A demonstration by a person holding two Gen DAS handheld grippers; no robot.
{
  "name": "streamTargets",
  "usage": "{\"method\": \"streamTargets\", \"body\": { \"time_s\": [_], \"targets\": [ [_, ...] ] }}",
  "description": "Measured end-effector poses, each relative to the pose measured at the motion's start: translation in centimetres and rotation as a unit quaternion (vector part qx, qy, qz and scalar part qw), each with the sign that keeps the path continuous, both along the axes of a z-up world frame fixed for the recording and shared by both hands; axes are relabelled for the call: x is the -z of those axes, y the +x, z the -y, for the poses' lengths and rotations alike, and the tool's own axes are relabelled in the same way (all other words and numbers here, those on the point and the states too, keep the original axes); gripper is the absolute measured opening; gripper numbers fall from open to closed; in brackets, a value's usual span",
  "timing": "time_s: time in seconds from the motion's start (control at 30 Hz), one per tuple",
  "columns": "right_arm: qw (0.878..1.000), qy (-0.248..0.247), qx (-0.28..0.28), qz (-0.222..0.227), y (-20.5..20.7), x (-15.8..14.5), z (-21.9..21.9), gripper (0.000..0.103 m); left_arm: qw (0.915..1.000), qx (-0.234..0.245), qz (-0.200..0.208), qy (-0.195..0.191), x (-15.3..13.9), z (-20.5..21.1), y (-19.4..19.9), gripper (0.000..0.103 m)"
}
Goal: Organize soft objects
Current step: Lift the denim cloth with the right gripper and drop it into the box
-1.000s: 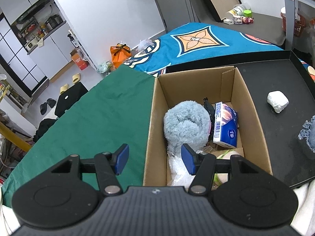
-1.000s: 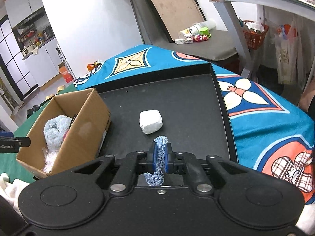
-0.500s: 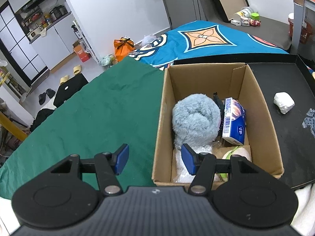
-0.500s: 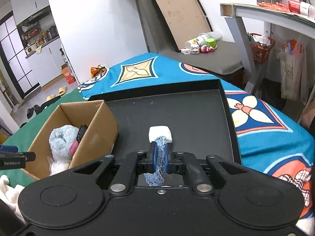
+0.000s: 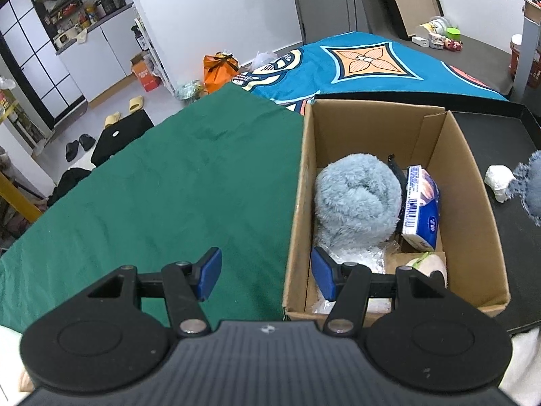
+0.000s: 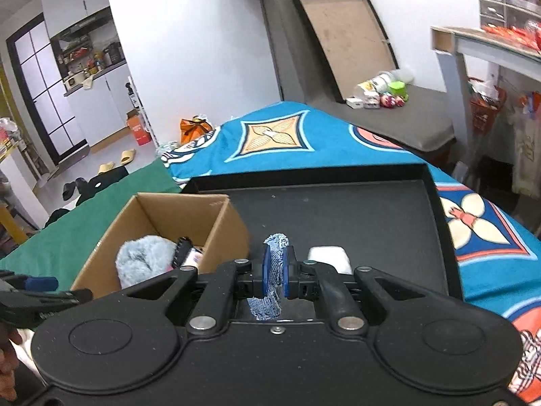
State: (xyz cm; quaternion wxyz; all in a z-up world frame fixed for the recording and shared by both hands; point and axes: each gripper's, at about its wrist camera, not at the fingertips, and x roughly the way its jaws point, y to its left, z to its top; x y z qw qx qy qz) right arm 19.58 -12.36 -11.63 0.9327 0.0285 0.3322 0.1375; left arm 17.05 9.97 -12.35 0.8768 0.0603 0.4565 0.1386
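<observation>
My right gripper (image 6: 274,272) is shut on a frayed blue denim scrap (image 6: 272,272), held above the black tray (image 6: 338,203); the scrap also shows at the right edge of the left wrist view (image 5: 530,186). A white crumpled lump (image 6: 329,257) lies on the tray just beyond it and shows in the left wrist view (image 5: 498,179). The cardboard box (image 5: 306,155) holds a fluffy grey-blue roll (image 5: 355,199), a blue tissue pack (image 5: 421,206) and clear plastic wrap. My left gripper (image 5: 265,272) is open and empty at the box's near left corner.
A green cloth (image 5: 162,186) covers the surface left of the box. A blue patterned blanket (image 6: 280,138) lies under and beyond the tray. A grey shelf leg (image 6: 460,74) stands at the far right.
My right gripper has risen and moved left toward the box with the denim scrap. My left gripper has pulled back from the box, still open.
</observation>
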Motion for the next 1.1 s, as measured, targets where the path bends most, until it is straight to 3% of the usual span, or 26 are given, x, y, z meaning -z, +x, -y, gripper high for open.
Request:
{"method": "streamTargets", "body": {
  "time_s": [0.6,0.77,0.83,0.87,1.03,1.1],
  "targets": [
    [0.998,-0.016,-0.044,0.036,3.1,-2.3,-6.8,0.008,0.9984,-0.007,0.003,-0.055,1.9,-2.2,0.6,0.057],
    [0.998,-0.012,-0.054,0.034,3.7,-2.2,-8.3,0.011,0.9977,-0.006,0.005,-0.068,2.1,-2.6,0.6,0.052],
    [0.998,-0.008,-0.054,0.029,3.9,-2.1,-8.6,0.015,0.9971,-0.003,0.007,-0.076,2.1,-2.6,0.5,0.045],
    [0.998,-0.009,-0.053,0.026,4.0,-2.0,-8.7,0.023,0.9967,-0.001,0.009,-0.081,2.1,-2.7,0.4,0.042],
    [0.999,-0.005,-0.040,0.019,3.6,-1.4,-8.1,0.044,0.9944,0.014,0.012,-0.104,2.0,-2.3,0.4,0.012],
    [0.999,-0.003,-0.033,0.016,3.5,-1.2,-7.7,0.048,0.9941,0.016,0.012,-0.106,1.9,-2.0,0.4,0.010]
  ]
}}
